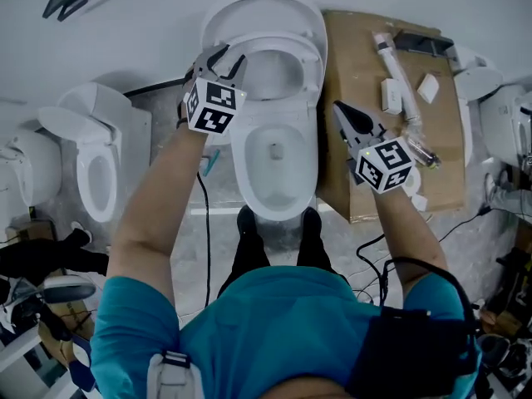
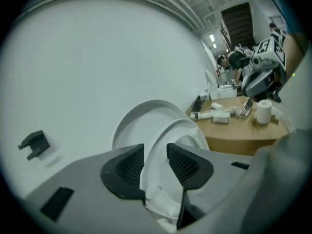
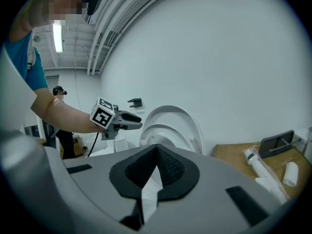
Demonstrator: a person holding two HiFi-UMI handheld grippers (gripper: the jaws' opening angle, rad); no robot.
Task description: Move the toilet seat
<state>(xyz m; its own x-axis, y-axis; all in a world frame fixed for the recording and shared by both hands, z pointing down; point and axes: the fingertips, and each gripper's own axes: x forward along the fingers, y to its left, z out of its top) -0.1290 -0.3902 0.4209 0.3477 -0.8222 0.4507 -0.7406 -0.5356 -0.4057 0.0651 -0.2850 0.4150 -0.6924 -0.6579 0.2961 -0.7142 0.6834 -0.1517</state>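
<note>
Lifting the toilet seat (image 1: 284,48) appears to be all but done. It stands raised at the far end of the bowl (image 1: 274,169), tilted back toward the lid (image 1: 264,5), which leans on the far wall. Your left gripper (image 2: 155,152) straddles the seat's left edge with its tongs spread. The rim sits between the pads, but they do not appear to clamp it (treat this as a release, not a grip). Your right gripper (image 3: 156,150) hangs to the right of the bowl, near the cardboard (image 1: 353,52), tongs pressed together on nothing. For the next move, draw the left gripper off to the left without dragging the rim. Confirm first that the seat rests against the lid; if it tips forward, close on it again.
</note>
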